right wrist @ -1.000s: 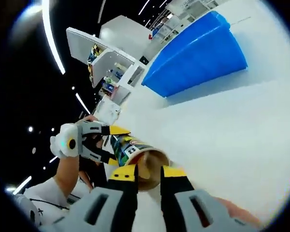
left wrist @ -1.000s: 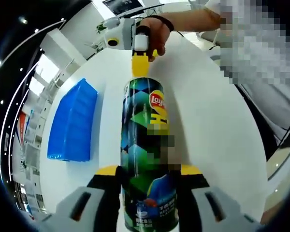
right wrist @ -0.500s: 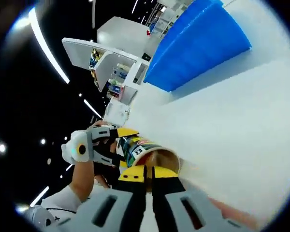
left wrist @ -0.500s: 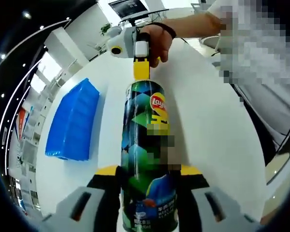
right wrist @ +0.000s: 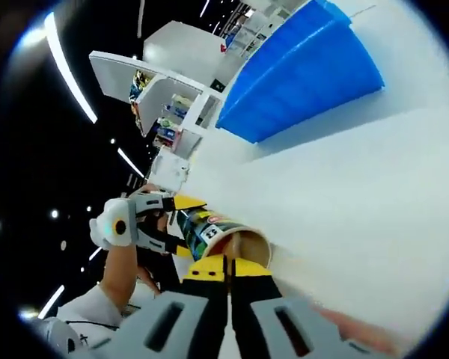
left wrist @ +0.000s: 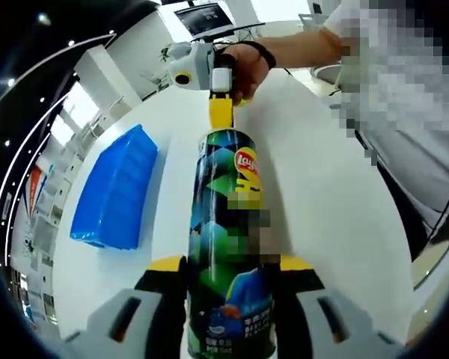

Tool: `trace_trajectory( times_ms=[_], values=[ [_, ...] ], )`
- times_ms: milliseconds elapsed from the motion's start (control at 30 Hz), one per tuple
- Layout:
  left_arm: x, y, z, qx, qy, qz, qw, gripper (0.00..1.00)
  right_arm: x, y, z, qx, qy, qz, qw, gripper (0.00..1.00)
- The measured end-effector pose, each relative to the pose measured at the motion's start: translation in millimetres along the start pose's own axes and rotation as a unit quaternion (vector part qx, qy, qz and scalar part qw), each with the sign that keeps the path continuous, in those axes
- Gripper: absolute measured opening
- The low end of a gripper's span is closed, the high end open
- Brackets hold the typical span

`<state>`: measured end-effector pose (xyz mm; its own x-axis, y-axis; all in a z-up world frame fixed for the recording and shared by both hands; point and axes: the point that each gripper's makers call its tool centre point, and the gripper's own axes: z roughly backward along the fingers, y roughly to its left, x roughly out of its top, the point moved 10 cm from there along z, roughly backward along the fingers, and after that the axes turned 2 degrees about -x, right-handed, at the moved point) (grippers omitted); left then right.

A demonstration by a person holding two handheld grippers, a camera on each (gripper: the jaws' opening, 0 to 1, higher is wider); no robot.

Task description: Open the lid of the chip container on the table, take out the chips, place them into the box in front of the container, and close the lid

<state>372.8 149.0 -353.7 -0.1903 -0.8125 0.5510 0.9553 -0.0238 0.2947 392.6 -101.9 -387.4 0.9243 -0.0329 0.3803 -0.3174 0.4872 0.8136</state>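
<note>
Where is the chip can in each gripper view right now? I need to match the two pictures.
Left gripper view: the chip can runs up the middle, clamped between this gripper's jaws, with the right gripper at its far end.
Right gripper view: the can sits lower left of centre, open mouth toward the camera, behind this gripper's closed jaws.
Shared landmark: the blue box on the white table.

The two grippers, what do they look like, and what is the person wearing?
Each gripper, left and right, has grey moulded jaws with slots, black fingers and yellow tips. The right gripper's body is white. The person wears a black wristband and a light sleeve.
</note>
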Motion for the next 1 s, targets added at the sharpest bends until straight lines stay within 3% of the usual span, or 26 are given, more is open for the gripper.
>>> trace_trajectory(
  times_ms=[133,233,567,1000],
  values=[
    [-3.0,0.3,0.8,0.004,-0.019,0.011,0.9997,0.46,4.9,-3.6,3.5,-0.010,-0.001,0.004,0.9999,0.00],
    [-7.1,-0.3,0.2,0.009,-0.055,0.001,0.9984,0.46,6.0,-4.5,4.1,-0.014,-0.002,0.007,0.9999,0.00],
    [-18.2,0.3,2.4,0.009,-0.120,0.047,0.9917,0.46,5.5,-4.7,3.7,-0.014,-0.004,0.003,0.9999,0.00],
    [-21.2,0.0,2.3,0.017,-0.140,0.047,0.9888,0.45,8.5,6.5,6.3,-0.063,0.020,0.041,0.9970,0.00]
  ],
)
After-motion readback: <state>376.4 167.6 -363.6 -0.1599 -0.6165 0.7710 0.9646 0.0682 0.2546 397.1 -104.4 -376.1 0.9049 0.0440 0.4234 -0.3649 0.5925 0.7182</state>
